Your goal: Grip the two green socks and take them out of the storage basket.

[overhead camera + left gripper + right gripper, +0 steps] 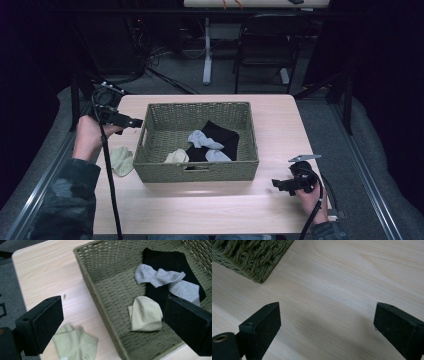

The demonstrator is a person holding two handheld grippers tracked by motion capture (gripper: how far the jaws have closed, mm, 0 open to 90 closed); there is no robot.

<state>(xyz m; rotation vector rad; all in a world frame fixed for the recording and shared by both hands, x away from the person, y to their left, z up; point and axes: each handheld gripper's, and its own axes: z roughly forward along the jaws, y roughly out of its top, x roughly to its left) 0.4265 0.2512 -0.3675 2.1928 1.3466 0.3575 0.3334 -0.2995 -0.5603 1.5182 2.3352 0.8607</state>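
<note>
Readable text: none on any surface.
Basket: plain weave, no label.
Socks: no brand or print legible.
Tabletop: bare wood grain, no markings.

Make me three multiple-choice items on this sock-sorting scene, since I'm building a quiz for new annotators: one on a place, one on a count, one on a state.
1. Where does the pale green sock outside the basket lie?
A. On the table, left of the wicker basket
B. On the floor under the chair
C. Between the right gripper's jaws

2. How many grey socks lie in the basket?
A. None
B. Two
C. Five

3. How do the left gripper jaws stand?
A. Clamped on a black sock
B. Clamped on the basket rim
C. Wide apart, holding nothing

Answers:
1 A: the high view shows it on the table by the basket's left wall.
2 B: two grey socks lie over the black cloth, beside a cream sock.
3 C: the left gripper view shows a wide gap with nothing between the pads.
</note>
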